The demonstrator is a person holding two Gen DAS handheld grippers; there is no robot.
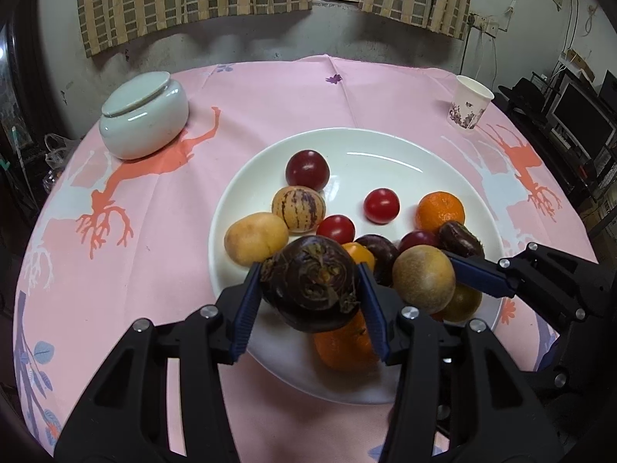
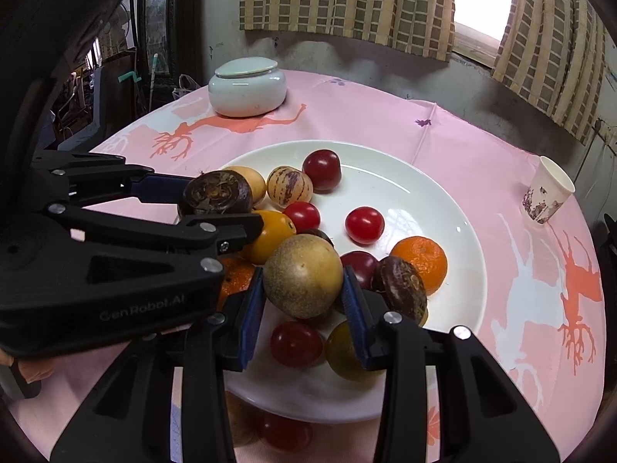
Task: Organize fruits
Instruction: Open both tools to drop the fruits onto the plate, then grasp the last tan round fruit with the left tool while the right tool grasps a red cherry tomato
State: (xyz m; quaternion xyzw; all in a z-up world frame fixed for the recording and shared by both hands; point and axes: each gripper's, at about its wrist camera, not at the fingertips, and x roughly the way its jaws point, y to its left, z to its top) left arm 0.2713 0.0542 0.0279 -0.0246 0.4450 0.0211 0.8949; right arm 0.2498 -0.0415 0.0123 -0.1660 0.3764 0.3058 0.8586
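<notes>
1. Currently my left gripper (image 1: pixel 310 283) is clamped across a dark purple fruit (image 1: pixel 310 283), held above the near rim of the white plate (image 1: pixel 385 146).
2. My right gripper (image 2: pixel 302 287) squeezes a round tan fruit (image 2: pixel 302 281) over that plate.
3. Both look firm, smooth-skinned, likely slippery; I judge gripping across the widest middle safest.
</notes>
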